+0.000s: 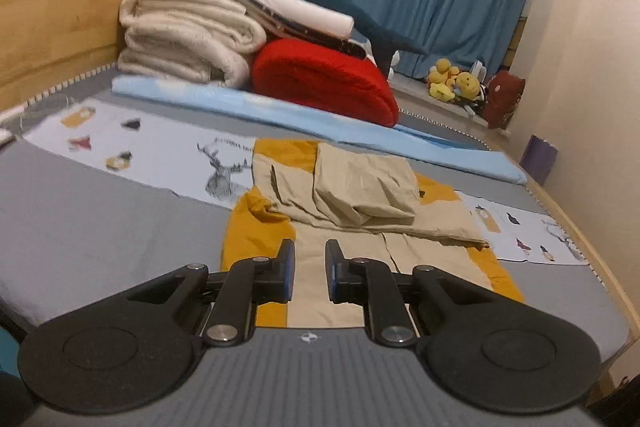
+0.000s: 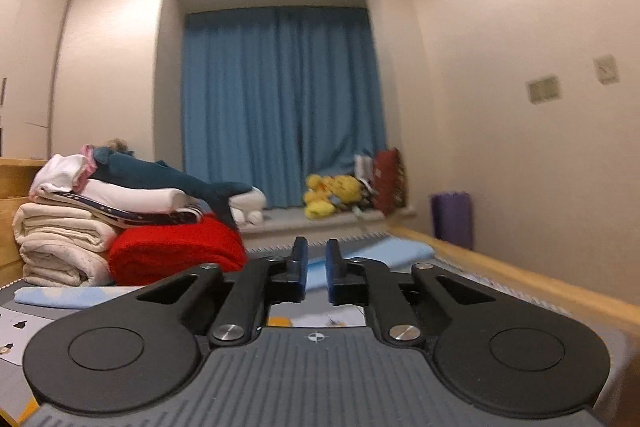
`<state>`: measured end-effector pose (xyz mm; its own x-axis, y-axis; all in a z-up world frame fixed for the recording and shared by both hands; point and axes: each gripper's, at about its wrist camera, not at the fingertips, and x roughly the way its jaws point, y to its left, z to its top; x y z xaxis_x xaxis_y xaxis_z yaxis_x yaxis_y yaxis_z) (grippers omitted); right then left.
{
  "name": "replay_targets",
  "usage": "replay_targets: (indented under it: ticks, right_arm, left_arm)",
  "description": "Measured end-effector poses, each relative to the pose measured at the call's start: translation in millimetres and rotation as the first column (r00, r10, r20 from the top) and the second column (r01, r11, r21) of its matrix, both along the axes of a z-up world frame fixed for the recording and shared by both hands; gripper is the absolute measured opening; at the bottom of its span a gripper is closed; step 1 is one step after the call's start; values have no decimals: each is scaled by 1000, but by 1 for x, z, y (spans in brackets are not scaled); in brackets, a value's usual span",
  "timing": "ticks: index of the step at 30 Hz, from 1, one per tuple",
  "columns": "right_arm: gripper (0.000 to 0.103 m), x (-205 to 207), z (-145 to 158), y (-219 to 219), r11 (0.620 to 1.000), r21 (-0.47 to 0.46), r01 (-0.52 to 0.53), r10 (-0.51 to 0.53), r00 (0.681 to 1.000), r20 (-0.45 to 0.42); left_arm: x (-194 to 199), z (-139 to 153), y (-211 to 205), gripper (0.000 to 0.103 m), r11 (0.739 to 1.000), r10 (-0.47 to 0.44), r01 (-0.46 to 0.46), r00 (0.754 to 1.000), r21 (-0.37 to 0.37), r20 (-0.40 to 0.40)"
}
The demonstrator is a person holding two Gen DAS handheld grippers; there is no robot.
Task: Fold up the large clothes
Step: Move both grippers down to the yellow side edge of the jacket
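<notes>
A tan and mustard garment [image 1: 360,203] lies partly folded on the grey bed [image 1: 88,227], with a tan flap doubled over its middle. My left gripper [image 1: 310,255] hovers just above its near tan edge, jaws a little apart and empty. My right gripper [image 2: 316,255] is raised and level, pointing toward the curtain, jaws narrowly apart and empty. The garment is hidden in the right wrist view.
A stack of folded blankets [image 1: 188,39] with a red one [image 1: 324,79] and a blue plush shark [image 2: 172,183] sits at the bed's far end. A light blue pad [image 1: 280,115] and printed sheet [image 1: 160,155] lie behind the garment. Yellow plush toys [image 2: 332,195] sit by the blue curtain [image 2: 280,107].
</notes>
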<state>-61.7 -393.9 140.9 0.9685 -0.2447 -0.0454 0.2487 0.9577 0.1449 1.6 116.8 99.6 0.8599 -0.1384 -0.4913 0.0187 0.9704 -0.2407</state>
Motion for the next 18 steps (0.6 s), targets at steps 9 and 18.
replay_targets:
  ticks: [9,18]
  right_arm:
    - [9,38,-83,-1,998,63,9,6,975,-220]
    - [14,122,-137,3,995,90,-43,83,867,-492]
  left_arm:
    - [28,-62,17,17,999,49,-52,984,-16,-169]
    - [80,-112,38,23,987,130,-157,909,-36,-396]
